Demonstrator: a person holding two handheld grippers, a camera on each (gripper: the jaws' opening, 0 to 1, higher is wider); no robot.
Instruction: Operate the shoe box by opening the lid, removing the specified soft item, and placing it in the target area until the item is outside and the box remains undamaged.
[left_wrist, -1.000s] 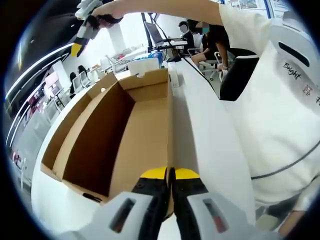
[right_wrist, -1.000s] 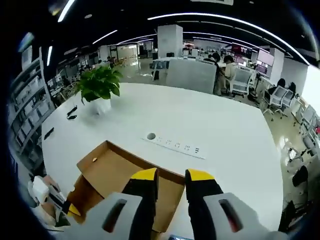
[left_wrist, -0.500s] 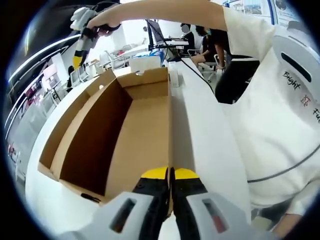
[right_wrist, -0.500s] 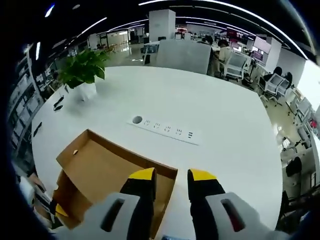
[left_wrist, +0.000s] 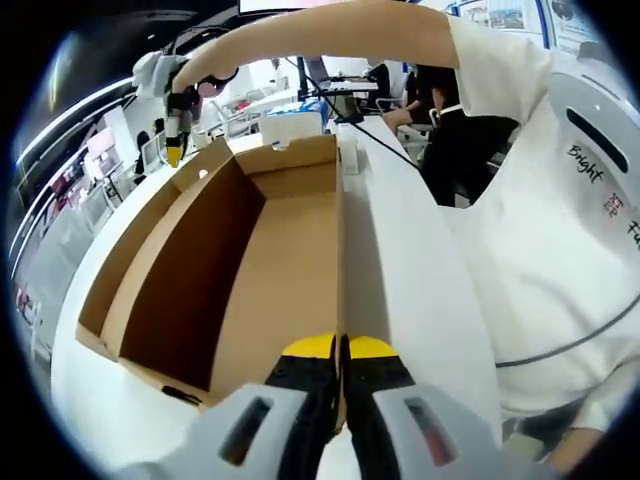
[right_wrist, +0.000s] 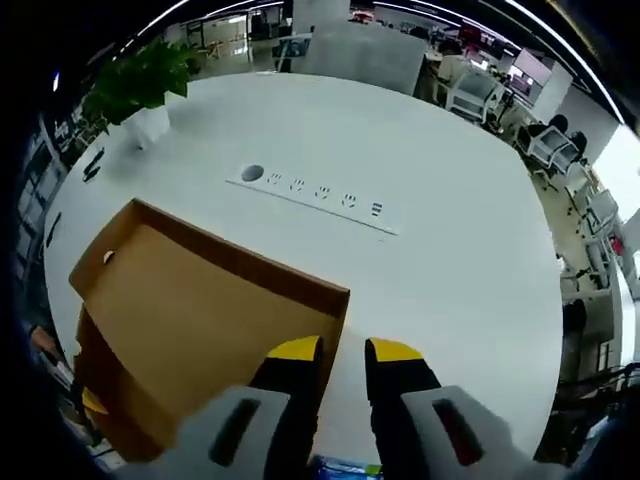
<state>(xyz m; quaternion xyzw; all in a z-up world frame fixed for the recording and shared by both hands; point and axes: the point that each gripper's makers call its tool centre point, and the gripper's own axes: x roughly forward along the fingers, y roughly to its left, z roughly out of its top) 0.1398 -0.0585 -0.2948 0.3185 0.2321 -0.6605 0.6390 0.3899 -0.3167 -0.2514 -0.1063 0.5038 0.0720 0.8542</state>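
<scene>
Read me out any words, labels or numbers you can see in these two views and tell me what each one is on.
"Bright": handwritten-style lettering on the person's white shirt, left gripper view.
Red characters beside it on the shirt: too blurred to read.
Posters on the far wall: too small to read.
Cardboard box: no print visible.
Power strip on the white table, right gripper view: no readable marks.
</scene>
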